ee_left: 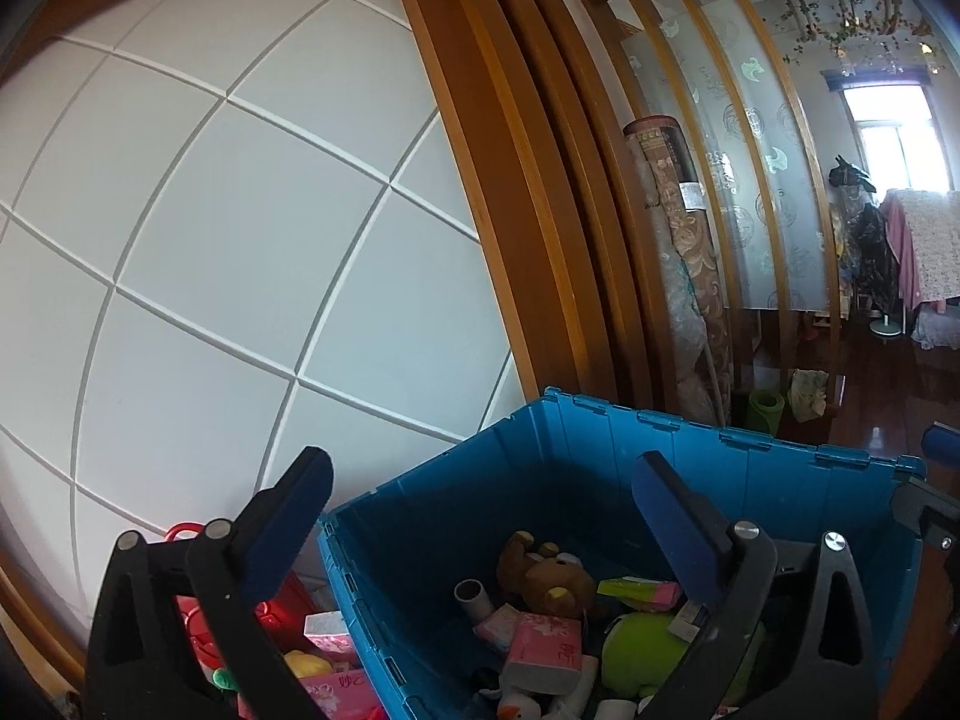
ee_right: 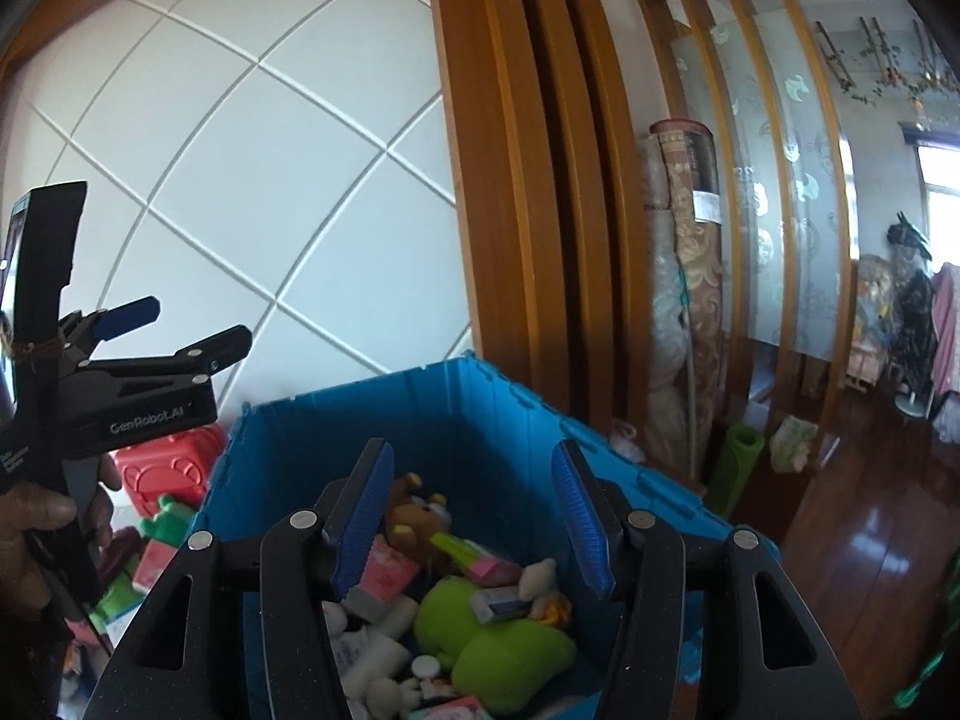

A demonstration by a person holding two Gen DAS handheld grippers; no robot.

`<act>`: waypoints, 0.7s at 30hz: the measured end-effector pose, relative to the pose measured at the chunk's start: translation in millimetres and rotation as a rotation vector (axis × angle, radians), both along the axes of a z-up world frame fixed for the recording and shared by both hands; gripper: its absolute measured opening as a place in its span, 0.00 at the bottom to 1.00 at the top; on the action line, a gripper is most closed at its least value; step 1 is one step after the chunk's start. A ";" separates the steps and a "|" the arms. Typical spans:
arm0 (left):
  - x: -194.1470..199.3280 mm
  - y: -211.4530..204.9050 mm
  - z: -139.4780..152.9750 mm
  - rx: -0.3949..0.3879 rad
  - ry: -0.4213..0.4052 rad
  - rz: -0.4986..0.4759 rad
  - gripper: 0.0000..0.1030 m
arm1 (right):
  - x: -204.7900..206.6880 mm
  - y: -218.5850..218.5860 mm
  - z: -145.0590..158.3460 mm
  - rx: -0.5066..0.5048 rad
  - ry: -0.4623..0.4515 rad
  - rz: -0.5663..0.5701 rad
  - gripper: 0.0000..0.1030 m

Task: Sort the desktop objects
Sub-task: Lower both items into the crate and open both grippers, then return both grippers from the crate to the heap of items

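A blue plastic crate [ee_left: 750, 468] [ee_right: 336, 420] stands below both grippers, holding a brown teddy bear [ee_left: 549, 576] [ee_right: 420, 519], a green plush toy [ee_left: 642, 651] [ee_right: 480, 642], pink tissue packs [ee_left: 543, 648] [ee_right: 390, 576] and other small items. My left gripper [ee_left: 480, 480] is open and empty, held above the crate's left rim; it also shows in the right wrist view [ee_right: 180, 330]. My right gripper [ee_right: 474, 510] is open and empty above the crate's middle.
More toys and pink packs [ee_left: 336, 684] and a red plastic stool [ee_right: 168, 468] lie on the floor left of the crate. A white panelled wall [ee_left: 210, 240], a wooden frame [ee_left: 510, 210] and rolled rugs [ee_left: 690, 270] stand behind. Wood floor [ee_right: 870, 540] extends right.
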State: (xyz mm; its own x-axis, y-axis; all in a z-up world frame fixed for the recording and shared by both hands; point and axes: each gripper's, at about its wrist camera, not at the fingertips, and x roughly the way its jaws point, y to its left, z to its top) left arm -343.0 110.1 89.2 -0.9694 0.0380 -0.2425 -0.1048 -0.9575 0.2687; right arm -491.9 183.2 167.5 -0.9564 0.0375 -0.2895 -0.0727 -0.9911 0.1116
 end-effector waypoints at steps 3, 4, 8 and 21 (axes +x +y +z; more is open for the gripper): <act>4.4 1.0 1.5 0.011 0.004 0.001 0.99 | 9.9 -2.1 4.3 0.001 0.024 -0.002 0.62; 5.3 3.1 2.4 0.012 0.006 0.002 0.99 | 14.8 -3.3 6.4 0.006 0.036 -0.002 0.62; 19.2 -2.8 3.2 0.023 0.008 0.009 0.99 | 30.7 -8.3 13.6 0.015 0.067 0.005 0.62; 75.4 -33.4 -0.6 0.075 0.045 0.079 0.99 | 58.8 -37.2 9.5 0.051 0.092 0.062 0.66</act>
